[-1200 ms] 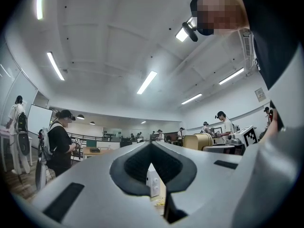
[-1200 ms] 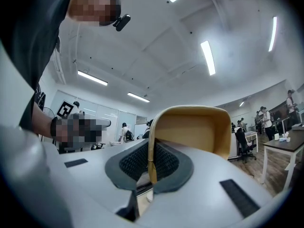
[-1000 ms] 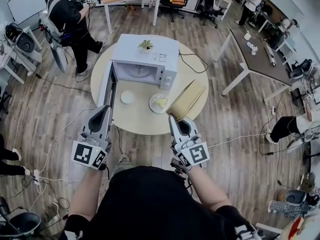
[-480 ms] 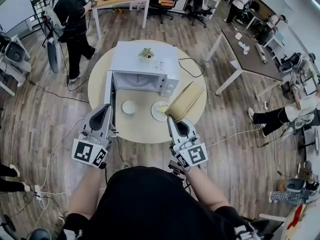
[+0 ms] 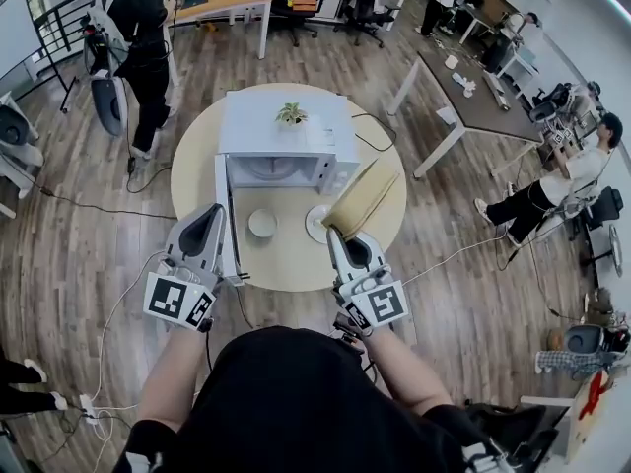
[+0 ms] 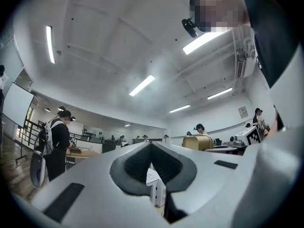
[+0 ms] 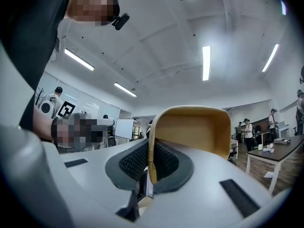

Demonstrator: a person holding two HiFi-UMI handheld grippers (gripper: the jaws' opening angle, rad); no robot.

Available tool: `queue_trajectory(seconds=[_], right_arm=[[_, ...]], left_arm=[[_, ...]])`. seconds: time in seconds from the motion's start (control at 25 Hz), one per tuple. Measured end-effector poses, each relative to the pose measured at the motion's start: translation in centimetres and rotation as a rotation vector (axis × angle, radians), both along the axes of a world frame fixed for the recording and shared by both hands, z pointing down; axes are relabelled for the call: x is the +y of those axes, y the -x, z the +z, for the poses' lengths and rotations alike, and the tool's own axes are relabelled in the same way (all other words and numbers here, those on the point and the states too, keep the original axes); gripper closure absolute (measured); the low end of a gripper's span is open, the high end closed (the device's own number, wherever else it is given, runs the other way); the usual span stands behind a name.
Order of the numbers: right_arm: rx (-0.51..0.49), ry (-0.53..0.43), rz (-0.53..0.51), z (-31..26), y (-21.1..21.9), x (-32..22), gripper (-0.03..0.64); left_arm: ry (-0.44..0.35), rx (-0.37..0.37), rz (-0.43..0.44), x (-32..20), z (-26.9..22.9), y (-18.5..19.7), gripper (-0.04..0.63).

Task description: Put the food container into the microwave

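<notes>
Well, the right gripper (image 5: 341, 233) has its 2 jaws pinched on 1 thin wall of the tan food container (image 5: 365, 197). The container sticks out past the jaw tips, tilted, up in the air over the right side of the round table (image 5: 192, 170). In the right gripper view that wall sits between the black pads (image 7: 130, 161), and the open box rises above them. The container is not in the microwave (image 5: 286, 131) yet. It is in front of it and off to the right. The microwave's door (image 5: 225, 210) stands open on the left. The left gripper (image 5: 210, 217) is just beside that door, with its 2 jaws together and nothing in them. A small white dish (image 5: 262, 224) lies on the table in front of the microwave. A little plant (image 5: 290, 115) stands on top of it.
</notes>
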State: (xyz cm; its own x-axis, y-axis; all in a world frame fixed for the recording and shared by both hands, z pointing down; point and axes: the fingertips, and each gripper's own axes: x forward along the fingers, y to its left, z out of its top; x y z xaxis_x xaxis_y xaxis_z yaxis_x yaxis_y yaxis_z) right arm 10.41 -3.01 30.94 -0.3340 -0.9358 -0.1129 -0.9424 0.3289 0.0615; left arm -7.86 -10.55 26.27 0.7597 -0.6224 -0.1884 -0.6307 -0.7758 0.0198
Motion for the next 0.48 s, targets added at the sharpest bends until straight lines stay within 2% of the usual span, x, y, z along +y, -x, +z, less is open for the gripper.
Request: queue_trajectory(seconds=[0.2,0.48], right_arm=[[0.028,0.004,0.02,0.4,2.3,-0.4,0.591],[0.04,0.019,0.022,1.1,2.4,-1.9,0.591]], left_arm=[[0.003,0.006,0.037,-1.3,0.5,1.3,0.577],[0.014,0.011,0.033,-2.4,1.3,1.8,0.577]])
